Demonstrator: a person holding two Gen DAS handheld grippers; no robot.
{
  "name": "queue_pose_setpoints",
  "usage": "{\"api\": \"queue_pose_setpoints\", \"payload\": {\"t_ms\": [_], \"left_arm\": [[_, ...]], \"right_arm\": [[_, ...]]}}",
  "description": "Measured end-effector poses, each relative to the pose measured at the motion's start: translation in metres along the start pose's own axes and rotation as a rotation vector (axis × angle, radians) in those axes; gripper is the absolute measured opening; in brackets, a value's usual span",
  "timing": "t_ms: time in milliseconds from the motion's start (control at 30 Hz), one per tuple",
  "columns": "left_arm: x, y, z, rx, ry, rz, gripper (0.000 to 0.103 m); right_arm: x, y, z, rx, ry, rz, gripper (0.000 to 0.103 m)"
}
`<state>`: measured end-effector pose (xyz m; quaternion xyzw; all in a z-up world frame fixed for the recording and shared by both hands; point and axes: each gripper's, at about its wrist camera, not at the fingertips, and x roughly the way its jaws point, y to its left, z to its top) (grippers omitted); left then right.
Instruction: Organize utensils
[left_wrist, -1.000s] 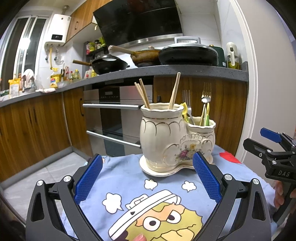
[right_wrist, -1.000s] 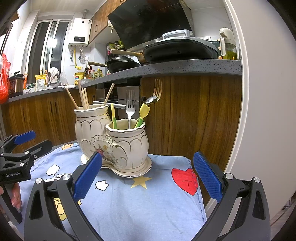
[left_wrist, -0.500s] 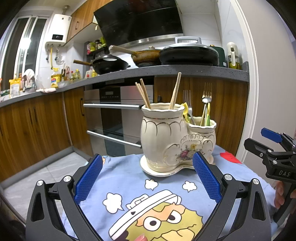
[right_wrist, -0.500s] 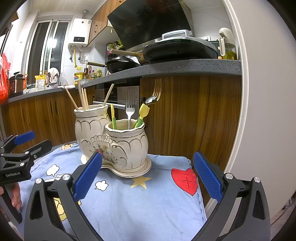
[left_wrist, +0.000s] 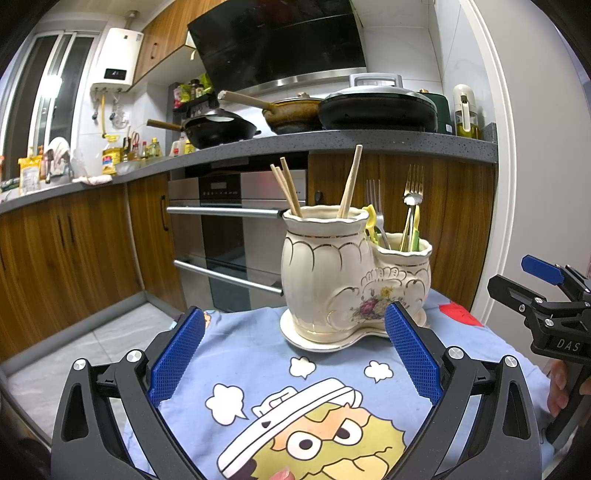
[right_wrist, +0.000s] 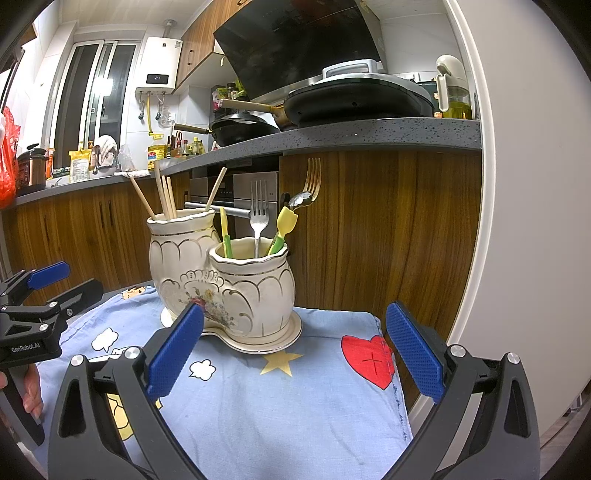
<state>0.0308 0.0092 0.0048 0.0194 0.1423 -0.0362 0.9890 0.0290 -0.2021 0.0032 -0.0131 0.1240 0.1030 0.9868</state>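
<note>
A cream double-pot ceramic utensil holder (left_wrist: 343, 280) stands on a blue cartoon cloth (left_wrist: 325, 391); it also shows in the right wrist view (right_wrist: 225, 284). The taller pot holds wooden chopsticks (left_wrist: 286, 186). The shorter pot (right_wrist: 255, 291) holds forks (right_wrist: 258, 210), a spoon and yellow-green utensils (right_wrist: 284, 225). My left gripper (left_wrist: 293, 332) is open and empty, just in front of the holder. My right gripper (right_wrist: 293, 332) is open and empty, in front of the shorter pot.
The cloth-covered table ends at the right near a white wall (right_wrist: 517, 221). Behind stand wooden cabinets, an oven (left_wrist: 232, 236) and a grey counter (left_wrist: 369, 142) with pans. The other gripper shows at each view's edge: right gripper (left_wrist: 546, 306), left gripper (right_wrist: 33, 314).
Both grippers have hardly moved; the holder sits a touch nearer in the left wrist view. Nothing was taken hold of or let go.
</note>
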Motion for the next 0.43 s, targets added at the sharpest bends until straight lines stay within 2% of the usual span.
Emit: {"api": "queue_pose_setpoints", "payload": {"t_ms": [433], "left_arm": [[0.0026,0.0043,0.0005,-0.008,0.008,0.020,0.097]], "right_arm": [[0.0002,0.0004,-0.0003,0.000,0.000,0.000,0.098]]}}
